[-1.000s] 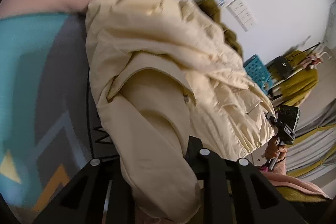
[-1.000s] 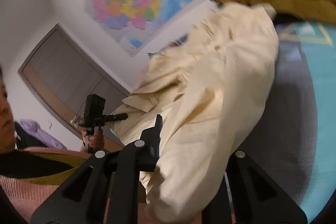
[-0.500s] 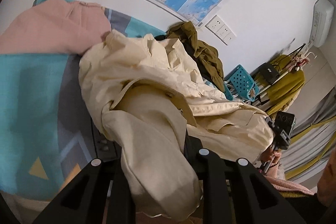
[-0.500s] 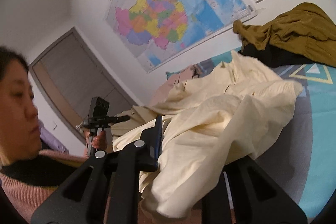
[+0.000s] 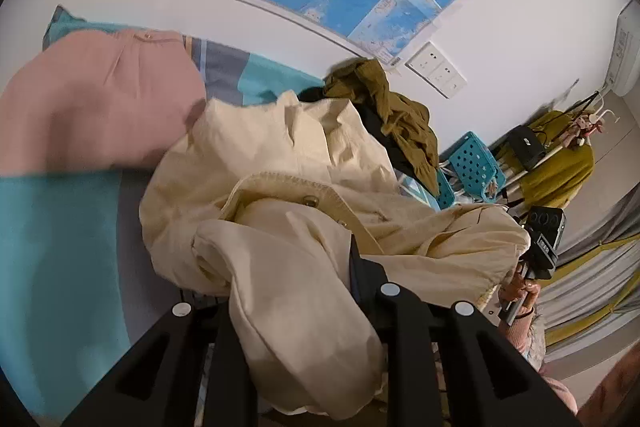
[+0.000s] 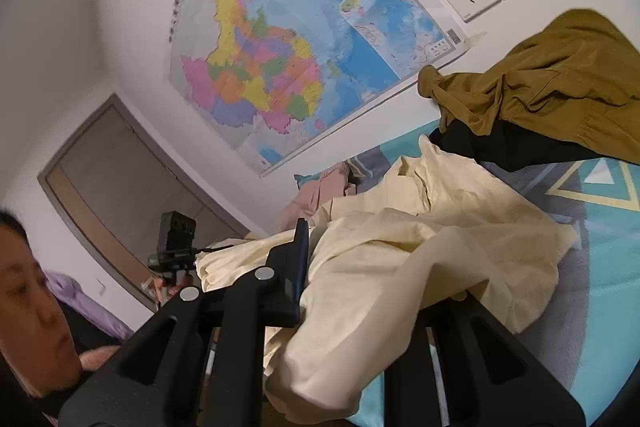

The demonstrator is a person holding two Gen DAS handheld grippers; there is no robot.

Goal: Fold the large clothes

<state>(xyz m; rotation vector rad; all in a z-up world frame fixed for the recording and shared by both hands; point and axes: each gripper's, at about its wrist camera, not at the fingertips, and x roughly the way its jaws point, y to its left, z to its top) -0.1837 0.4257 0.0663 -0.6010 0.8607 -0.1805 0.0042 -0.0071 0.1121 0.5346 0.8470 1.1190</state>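
Observation:
A cream jacket (image 5: 288,195) lies bunched on the bed, with one end draped between the fingers of each gripper. My left gripper (image 5: 280,291) is shut on a cream fold at the near edge of the bed. My right gripper (image 6: 384,291) is shut on another fold of the same jacket (image 6: 432,251). The fingertips of both are hidden under cloth. The right gripper also shows in the left wrist view (image 5: 536,251), and the left gripper shows in the right wrist view (image 6: 176,247).
A pink garment (image 5: 92,107) lies at the far left of the teal and grey bedspread (image 5: 48,251). An olive garment (image 6: 552,79) sits on a black one by the wall. A blue perforated basket (image 5: 472,167) and a clothes rack (image 5: 560,155) stand beyond the bed.
Both grippers have lowered with the jacket. It hung stretched upward a second ago and now lies slack and bunched on the bed.

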